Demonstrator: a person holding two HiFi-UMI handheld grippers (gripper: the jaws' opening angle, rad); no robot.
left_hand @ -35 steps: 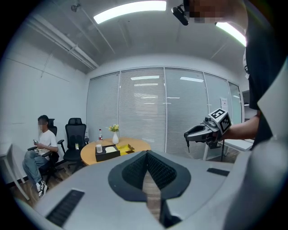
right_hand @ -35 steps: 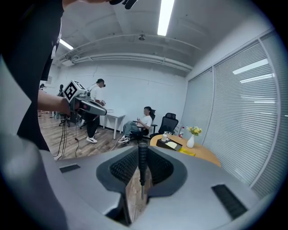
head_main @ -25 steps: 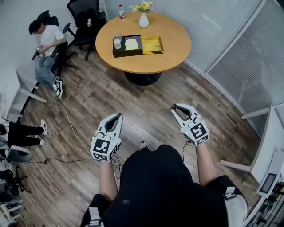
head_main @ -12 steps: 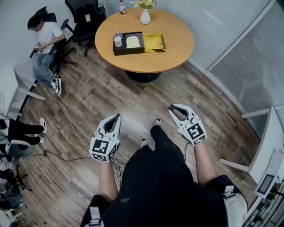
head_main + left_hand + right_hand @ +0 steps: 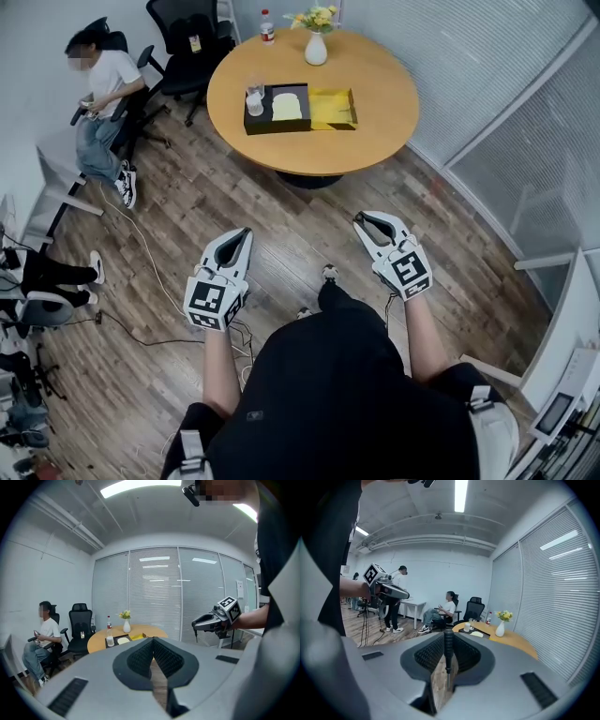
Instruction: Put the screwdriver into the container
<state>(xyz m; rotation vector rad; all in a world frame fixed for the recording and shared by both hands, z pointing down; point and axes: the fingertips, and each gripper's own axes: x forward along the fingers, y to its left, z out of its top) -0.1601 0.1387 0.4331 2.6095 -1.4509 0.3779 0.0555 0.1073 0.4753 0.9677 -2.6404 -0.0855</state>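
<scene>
A slim screwdriver (image 5: 448, 651) with a black handle stands upright between the pads of my right gripper (image 5: 362, 221), which is shut on it; its metal shaft points down. My left gripper (image 5: 246, 232) is shut with nothing in it, held level beside the right one over the wood floor. Ahead on the round wooden table (image 5: 380, 84) lie a black tray (image 5: 259, 120) and an open yellow container (image 5: 334, 108) side by side. Both grippers are well short of the table. In the left gripper view the right gripper (image 5: 198, 624) shows at the right.
On the table stand a white vase with flowers (image 5: 316, 47), a bottle (image 5: 268, 26) and a glass (image 5: 254, 92). A person sits on a chair (image 5: 101, 82) at the left beside black office chairs (image 5: 187, 37). Cables (image 5: 150, 272) trail over the floor. A glass wall (image 5: 525, 103) runs along the right.
The person holding the grippers has stepped forward, so the table lies a little closer and more central. Both grippers have kept their hold and spacing.
</scene>
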